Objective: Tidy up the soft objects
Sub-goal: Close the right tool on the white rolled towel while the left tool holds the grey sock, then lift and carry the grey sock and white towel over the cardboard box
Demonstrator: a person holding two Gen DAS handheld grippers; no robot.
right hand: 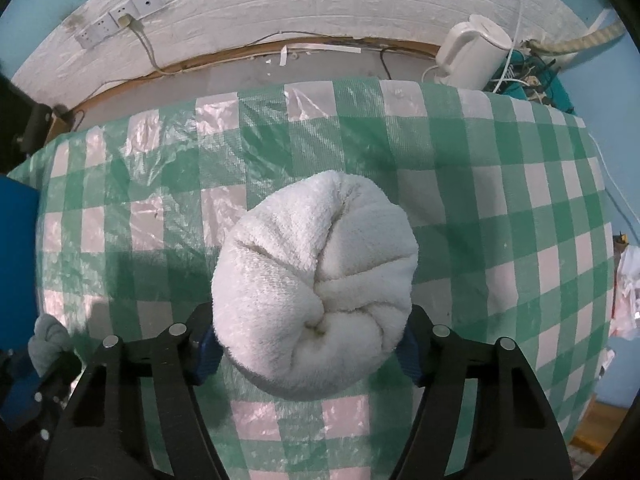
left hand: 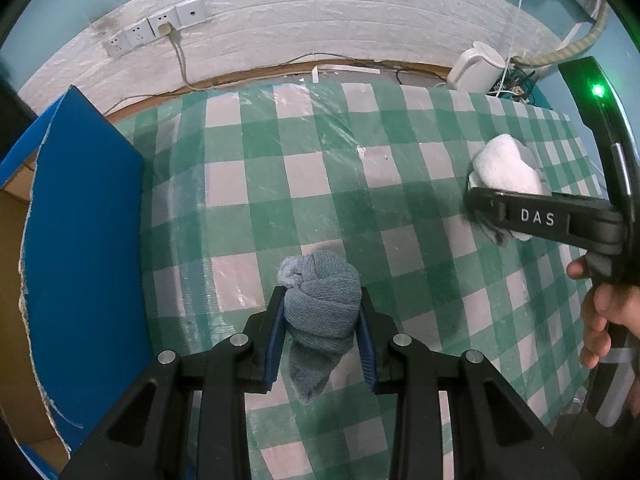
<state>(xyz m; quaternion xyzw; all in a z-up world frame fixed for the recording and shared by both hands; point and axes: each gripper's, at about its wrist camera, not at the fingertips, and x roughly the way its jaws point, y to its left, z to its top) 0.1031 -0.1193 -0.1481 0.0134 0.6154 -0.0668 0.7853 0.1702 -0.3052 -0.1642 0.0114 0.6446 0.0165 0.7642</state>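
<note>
Left gripper (left hand: 322, 332) clamped on a rolled grey-blue sock (left hand: 320, 312) at 6 o'clock above the checked tabletop (left hand: 280, 168), right gripper (right hand: 312, 344) half-spread, pads against a balled white sock (right hand: 316, 276) at 3 o'clock, blue box (left hand: 84, 240) at 9.

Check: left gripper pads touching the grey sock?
Touching. Left wrist view: both blue pads of the left gripper press the grey sock sides, no gap.
</note>
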